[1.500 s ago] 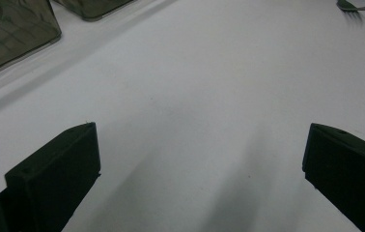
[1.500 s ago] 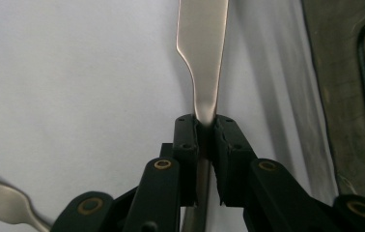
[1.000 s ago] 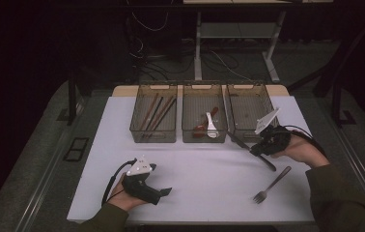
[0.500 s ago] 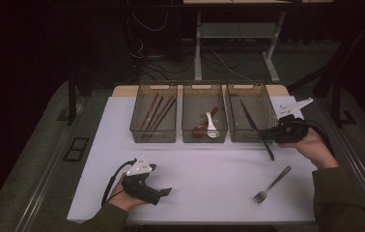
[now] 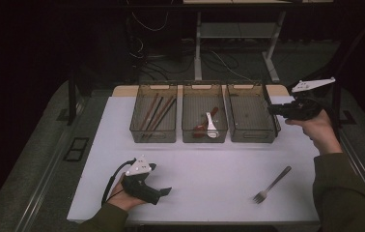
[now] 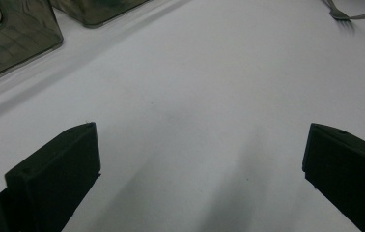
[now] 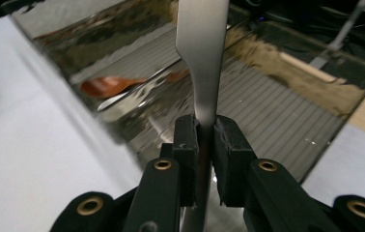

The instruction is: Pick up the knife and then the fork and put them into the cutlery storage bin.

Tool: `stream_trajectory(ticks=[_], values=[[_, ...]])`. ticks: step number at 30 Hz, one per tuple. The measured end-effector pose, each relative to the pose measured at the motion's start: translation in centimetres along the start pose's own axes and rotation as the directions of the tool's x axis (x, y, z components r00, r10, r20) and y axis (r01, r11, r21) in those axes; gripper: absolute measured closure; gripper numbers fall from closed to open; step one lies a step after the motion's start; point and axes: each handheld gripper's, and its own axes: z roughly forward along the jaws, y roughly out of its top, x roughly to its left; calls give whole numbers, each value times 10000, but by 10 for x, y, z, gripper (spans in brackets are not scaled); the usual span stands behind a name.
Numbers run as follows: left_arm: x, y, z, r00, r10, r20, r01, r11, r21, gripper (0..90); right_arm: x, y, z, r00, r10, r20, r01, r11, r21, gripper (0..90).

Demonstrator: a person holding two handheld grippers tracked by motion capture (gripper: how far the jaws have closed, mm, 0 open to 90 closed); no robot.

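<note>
Wide open white table (image 5: 204,174) between the left gripper (image 5: 163,192) and the fork (image 5: 271,184), nothing lying in that stretch. Three bins across the far edge, walls nearly touching (no gap to slip through): left bin (image 5: 154,118), middle bin (image 5: 204,118), right bin (image 5: 250,118). Clear strip in front of them.

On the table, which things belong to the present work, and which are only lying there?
In the work:
- right gripper, shut on a metal utensil
- right bin, below it

Lying about:
- fork
- left bin of chopsticks
- middle bin of spoons
- left gripper, open
</note>
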Motion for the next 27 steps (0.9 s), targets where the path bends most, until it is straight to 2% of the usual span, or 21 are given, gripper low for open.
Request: stream_trajectory(ticks=[7, 14, 22, 27], values=[[0, 0, 0, 10000, 29, 15, -29, 10000, 16, 0, -11, 13, 7, 9981, 303, 532, -298, 9995, -114, 802], [0, 0, 0, 10000, 34, 26, -34, 10000, 30, 0, -19, 16, 25, 9938, 480, 1004, -511, 9983, 293, 802], [0, 0, 0, 10000, 54, 43, -55, 10000, 10, 0, -24, 10, 49, 9904, 536, 1276, -693, 9901, 1218, 802], [0, 0, 0, 10000, 64, 52, -64, 10000, 12, 0, -26, 6, 62, 9898, 510, 1334, -770, 9773, 1973, 801]])
